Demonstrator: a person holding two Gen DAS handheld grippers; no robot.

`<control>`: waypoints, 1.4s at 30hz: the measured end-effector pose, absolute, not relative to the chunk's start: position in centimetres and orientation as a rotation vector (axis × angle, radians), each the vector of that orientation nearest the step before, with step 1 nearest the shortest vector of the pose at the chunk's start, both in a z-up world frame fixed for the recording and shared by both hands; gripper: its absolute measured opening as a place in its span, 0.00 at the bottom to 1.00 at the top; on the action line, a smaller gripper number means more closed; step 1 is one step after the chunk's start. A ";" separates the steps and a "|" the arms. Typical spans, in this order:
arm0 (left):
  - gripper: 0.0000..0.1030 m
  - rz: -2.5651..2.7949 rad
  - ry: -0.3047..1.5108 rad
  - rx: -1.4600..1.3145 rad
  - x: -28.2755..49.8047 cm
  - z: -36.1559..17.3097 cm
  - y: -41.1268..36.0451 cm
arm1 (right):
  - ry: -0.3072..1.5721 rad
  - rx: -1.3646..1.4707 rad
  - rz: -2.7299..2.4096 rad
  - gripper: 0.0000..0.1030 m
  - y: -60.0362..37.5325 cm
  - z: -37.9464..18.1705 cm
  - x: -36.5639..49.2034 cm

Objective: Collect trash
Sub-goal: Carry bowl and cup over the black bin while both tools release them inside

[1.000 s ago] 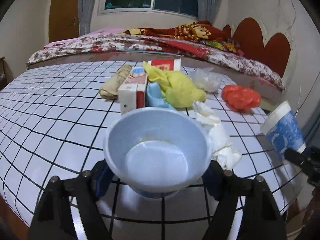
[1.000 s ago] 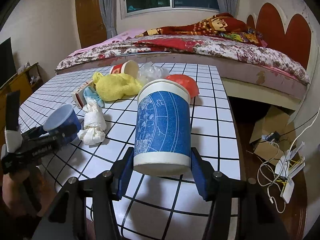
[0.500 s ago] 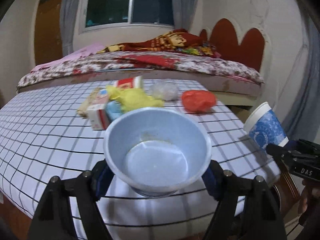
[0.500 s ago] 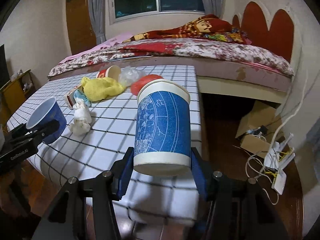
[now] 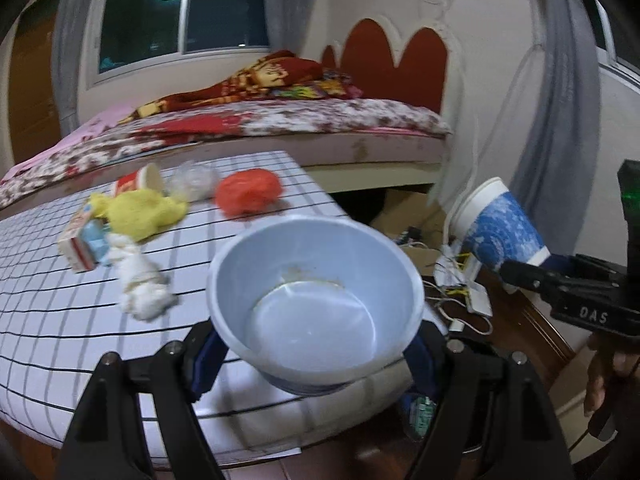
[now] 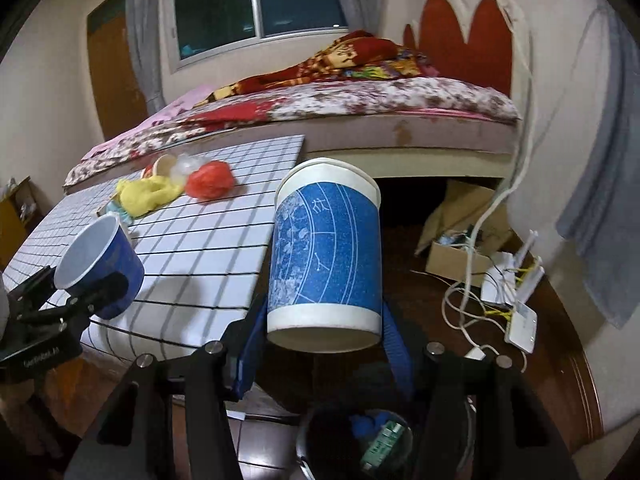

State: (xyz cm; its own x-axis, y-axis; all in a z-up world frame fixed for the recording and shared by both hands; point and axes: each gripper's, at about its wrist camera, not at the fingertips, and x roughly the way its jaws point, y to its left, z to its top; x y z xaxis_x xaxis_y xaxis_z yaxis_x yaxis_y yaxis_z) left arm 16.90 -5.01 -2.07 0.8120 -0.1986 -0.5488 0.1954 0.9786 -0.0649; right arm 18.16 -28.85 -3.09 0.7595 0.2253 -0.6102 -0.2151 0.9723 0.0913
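Observation:
My left gripper (image 5: pixel 316 356) is shut on a blue paper bowl (image 5: pixel 316 300), held off the right edge of the checked table (image 5: pixel 60 320). My right gripper (image 6: pixel 320 328) is shut on a tall blue-and-white paper cup (image 6: pixel 326 248), upright, out over the floor. Directly below the cup a dark bin (image 6: pixel 356 440) shows with scraps inside. The cup (image 5: pixel 496 228) and right gripper also appear at the right of the left wrist view; the bowl (image 6: pixel 100 264) shows at the left of the right wrist view. On the table lie a red bag (image 5: pixel 248 192), a yellow cloth (image 5: pixel 144 212), white tissue (image 5: pixel 140 284) and a carton (image 5: pixel 80 244).
A bed (image 6: pixel 360 112) stands behind the table. On the wooden floor to the right lie a cardboard box (image 6: pixel 452 256), white cables (image 6: pixel 468 304) and a router (image 6: pixel 516 288). A grey curtain (image 6: pixel 612 200) hangs at the far right.
Both grippers have swung right, off the table and out over the floor, each keeping its load. The bin has come into sight under the right gripper.

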 end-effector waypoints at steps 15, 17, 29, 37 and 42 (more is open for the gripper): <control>0.75 -0.408 0.636 0.050 13.0 -3.0 -15.3 | 0.741 0.028 0.141 0.55 -37.2 -6.3 15.6; 0.75 -0.438 0.651 0.050 12.5 -3.4 -17.0 | 0.771 0.030 0.124 0.55 -38.7 -7.0 15.6; 0.75 -0.506 0.853 0.034 14.5 -11.0 -21.1 | 0.960 0.021 0.134 0.55 -42.0 -13.5 14.5; 0.76 -0.530 0.951 0.030 17.2 -15.4 -21.2 | 1.081 0.008 0.236 0.55 -40.8 -17.9 16.1; 0.85 -0.563 0.998 0.001 18.2 -16.8 -21.5 | 1.123 0.073 0.226 0.65 -41.0 -19.2 17.2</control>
State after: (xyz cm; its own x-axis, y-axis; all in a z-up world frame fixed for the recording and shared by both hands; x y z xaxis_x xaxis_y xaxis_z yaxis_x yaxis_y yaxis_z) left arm 18.21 -21.50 -16.83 0.4119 -0.4473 -0.7939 0.4480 0.8581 -0.2511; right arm 17.18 -40.96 -19.25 0.4125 0.2163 -0.8849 -0.1428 0.9747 0.1716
